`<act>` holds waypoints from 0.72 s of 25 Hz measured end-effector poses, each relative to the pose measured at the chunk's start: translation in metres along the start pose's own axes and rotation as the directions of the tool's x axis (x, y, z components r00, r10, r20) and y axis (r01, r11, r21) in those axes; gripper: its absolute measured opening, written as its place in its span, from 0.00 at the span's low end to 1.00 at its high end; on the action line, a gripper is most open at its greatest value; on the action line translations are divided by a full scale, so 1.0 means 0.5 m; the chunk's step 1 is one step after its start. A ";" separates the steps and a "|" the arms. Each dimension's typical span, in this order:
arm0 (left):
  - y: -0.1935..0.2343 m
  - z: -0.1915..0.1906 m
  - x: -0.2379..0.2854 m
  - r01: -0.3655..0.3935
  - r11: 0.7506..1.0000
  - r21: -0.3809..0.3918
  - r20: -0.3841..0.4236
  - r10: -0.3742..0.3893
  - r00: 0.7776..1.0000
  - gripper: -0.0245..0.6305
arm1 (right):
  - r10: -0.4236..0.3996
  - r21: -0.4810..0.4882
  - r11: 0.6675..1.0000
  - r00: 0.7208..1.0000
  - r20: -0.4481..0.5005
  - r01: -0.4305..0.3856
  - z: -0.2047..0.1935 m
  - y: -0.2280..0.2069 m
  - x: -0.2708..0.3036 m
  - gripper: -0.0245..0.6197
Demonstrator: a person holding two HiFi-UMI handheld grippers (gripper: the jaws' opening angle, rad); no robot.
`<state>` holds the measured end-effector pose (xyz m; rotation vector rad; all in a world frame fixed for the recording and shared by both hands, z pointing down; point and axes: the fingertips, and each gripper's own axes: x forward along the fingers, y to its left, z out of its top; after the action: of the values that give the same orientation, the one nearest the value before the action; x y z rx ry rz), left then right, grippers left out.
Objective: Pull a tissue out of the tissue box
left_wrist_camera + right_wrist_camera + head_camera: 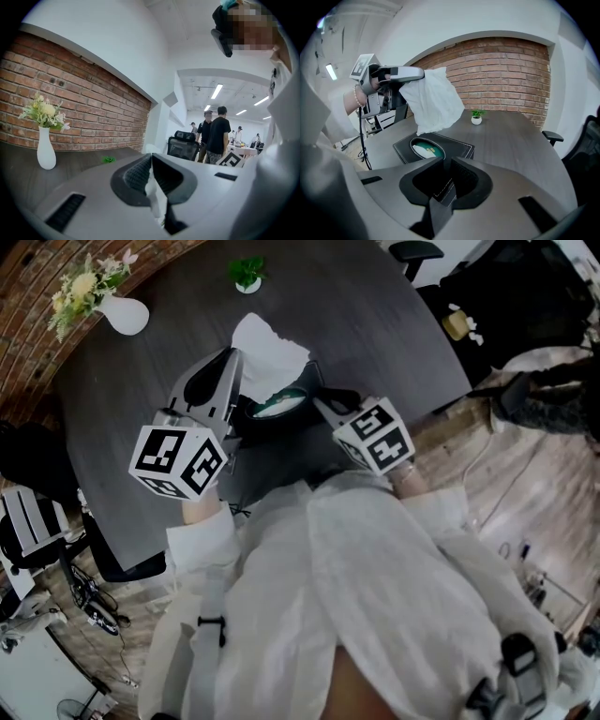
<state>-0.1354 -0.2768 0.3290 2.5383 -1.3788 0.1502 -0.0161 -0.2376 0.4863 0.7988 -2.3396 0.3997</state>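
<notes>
My left fingers [135, 174] are pinched tight on the tissue [433, 101], holding it up over the tissue box [454, 146] on the surface [511, 136]. My right fingers [467, 177] clamp the box's near edge, I judge to keep it from lifting.

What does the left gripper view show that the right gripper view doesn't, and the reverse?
Only the left: a white vase of flowers and people standing behind. Only the right: the tissue box with its oval opening, and the left tool holding the tissue above it. Both: the tissue, the brick wall, the dark table.
</notes>
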 end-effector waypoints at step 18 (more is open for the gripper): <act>0.054 0.077 -0.069 -0.184 0.982 -0.049 0.200 0.190 0.961 0.05 | 0.068 -0.068 0.996 0.949 0.309 -0.049 0.271 0.011 -0.085 0.08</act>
<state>-0.1780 -0.2732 0.2891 2.4516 -1.6840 -0.1003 -0.0561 -0.2766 0.3556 0.8139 -2.6601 0.2405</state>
